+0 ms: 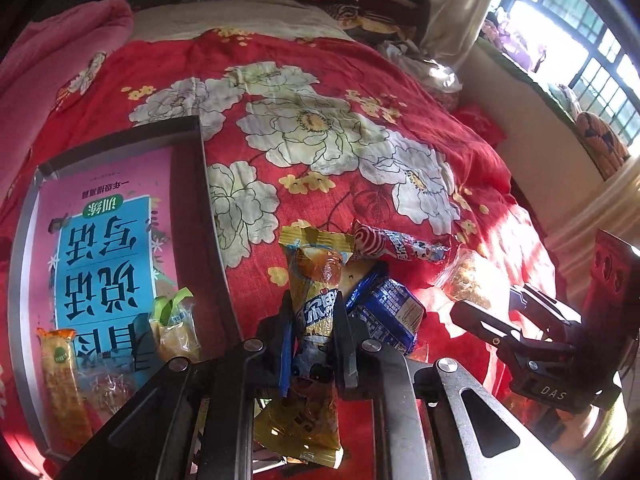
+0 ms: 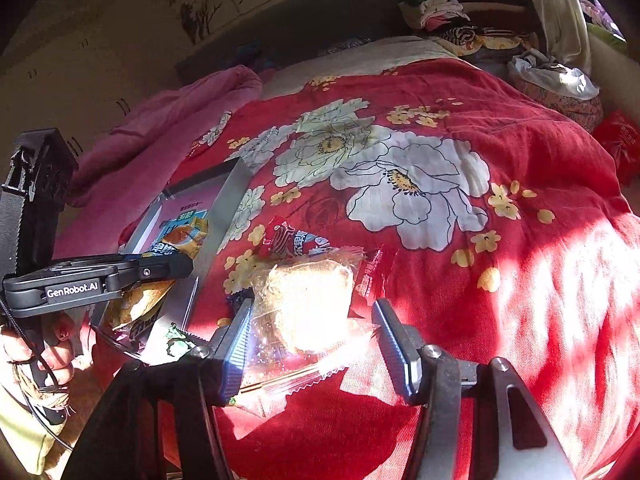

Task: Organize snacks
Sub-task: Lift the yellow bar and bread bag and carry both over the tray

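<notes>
My left gripper (image 1: 314, 320) is shut on a long yellow-and-blue snack packet (image 1: 316, 280), held above the bed; it also shows in the right wrist view (image 2: 180, 240). My right gripper (image 2: 316, 340) is open, its jaws on either side of a clear-wrapped pastry packet (image 2: 308, 304) lying on the red blanket. A red candy packet (image 1: 396, 242) and a blue biscuit packet (image 1: 388, 312) lie behind. A grey tray (image 1: 192, 184) on the left holds a pink book, an orange packet (image 1: 60, 376) and a green-tied packet (image 1: 176, 324).
The red flowered blanket (image 1: 320, 128) covers the bed. A pink quilt (image 1: 48, 64) lies at the far left. Folded clothes (image 2: 436, 12) are piled at the head of the bed. A window and sill (image 1: 568, 60) are on the right.
</notes>
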Demonstrator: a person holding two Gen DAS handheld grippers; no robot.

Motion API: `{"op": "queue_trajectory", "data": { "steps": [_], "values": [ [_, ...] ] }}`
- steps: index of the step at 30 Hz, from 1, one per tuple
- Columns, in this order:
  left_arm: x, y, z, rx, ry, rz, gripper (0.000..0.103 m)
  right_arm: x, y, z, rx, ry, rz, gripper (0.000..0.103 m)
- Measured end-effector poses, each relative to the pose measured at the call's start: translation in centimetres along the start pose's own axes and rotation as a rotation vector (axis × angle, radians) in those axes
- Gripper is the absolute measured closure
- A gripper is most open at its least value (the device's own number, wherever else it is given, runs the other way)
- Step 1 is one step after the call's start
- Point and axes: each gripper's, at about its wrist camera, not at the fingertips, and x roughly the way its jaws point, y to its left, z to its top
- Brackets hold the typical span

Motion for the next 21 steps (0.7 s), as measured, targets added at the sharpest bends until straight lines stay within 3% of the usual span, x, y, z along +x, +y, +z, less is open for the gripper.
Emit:
{"op": "queue_trajectory", "data": {
  "steps": [21],
  "values": [
    [-4.2, 5.0, -1.7, -0.126, -0.059, -0.006, 0.087, -1.1, 4.4, 0.2, -0.116, -0.053, 0.035, 0.045]
  ]
}}
